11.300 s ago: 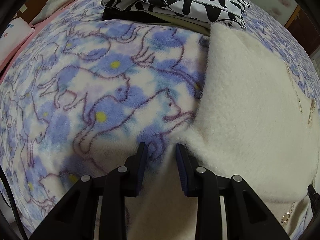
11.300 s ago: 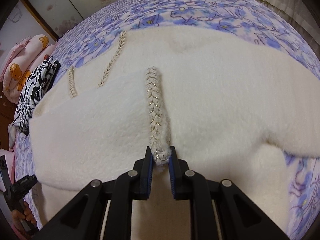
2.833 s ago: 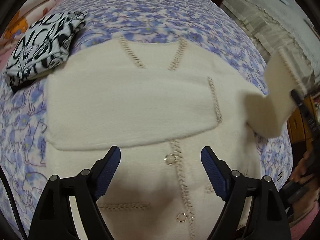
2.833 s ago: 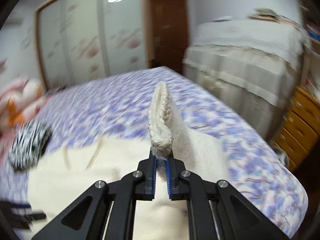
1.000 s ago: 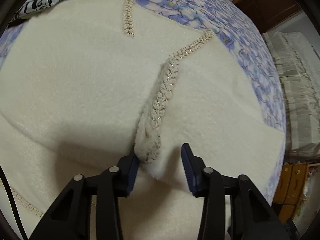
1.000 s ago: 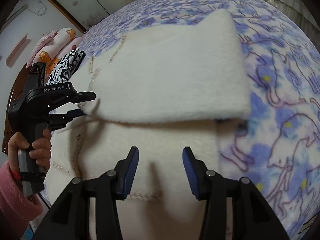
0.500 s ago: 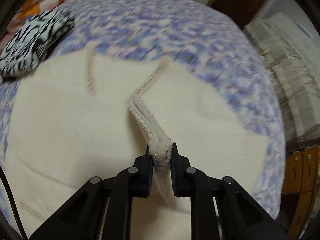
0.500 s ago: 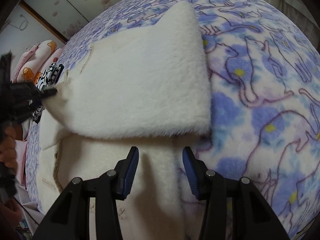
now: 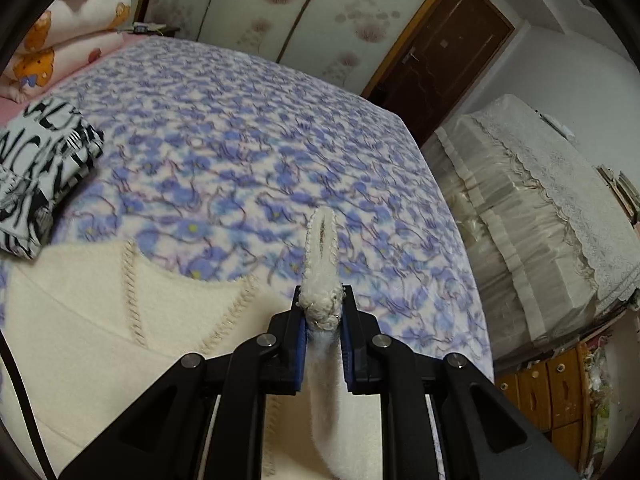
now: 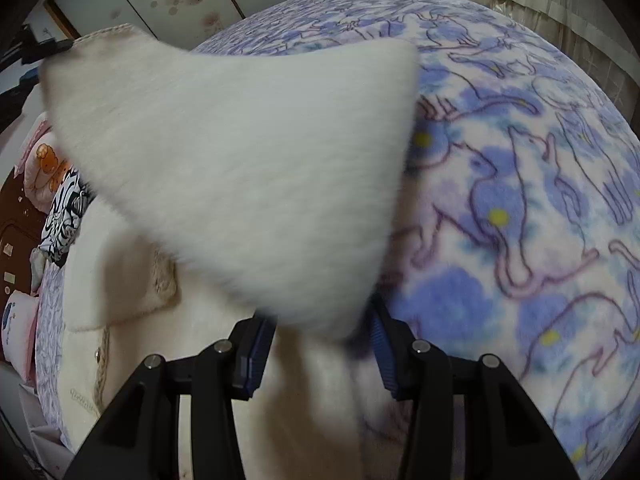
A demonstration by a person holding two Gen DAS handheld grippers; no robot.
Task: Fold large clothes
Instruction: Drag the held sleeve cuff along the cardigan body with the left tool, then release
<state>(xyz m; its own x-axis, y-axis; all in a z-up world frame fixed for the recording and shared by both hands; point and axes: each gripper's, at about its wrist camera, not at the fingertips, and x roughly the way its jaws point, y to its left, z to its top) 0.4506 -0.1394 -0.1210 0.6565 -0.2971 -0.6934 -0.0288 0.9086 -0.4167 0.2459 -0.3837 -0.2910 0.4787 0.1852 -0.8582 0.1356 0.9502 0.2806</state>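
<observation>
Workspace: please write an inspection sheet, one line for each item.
Surface: bed with blue floral blanket.
Job's things: cream cardigan on the bed, its sleeve lifted by the trimmed cuff.
Clutter: folded black-and-white garment; pillows.
Grippers: left gripper shut on the cuff; right gripper open, pads free.
Cables: black cable, left view's edge.
Surroundings: sliding wardrobe, door, covered furniture, drawers.

Soft indoor light — fisheye-warped edges, motion blur.

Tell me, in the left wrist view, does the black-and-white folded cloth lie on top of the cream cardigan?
No, the black-and-white folded cloth lies on the flowered blanket, beside the cream cardigan.
</observation>
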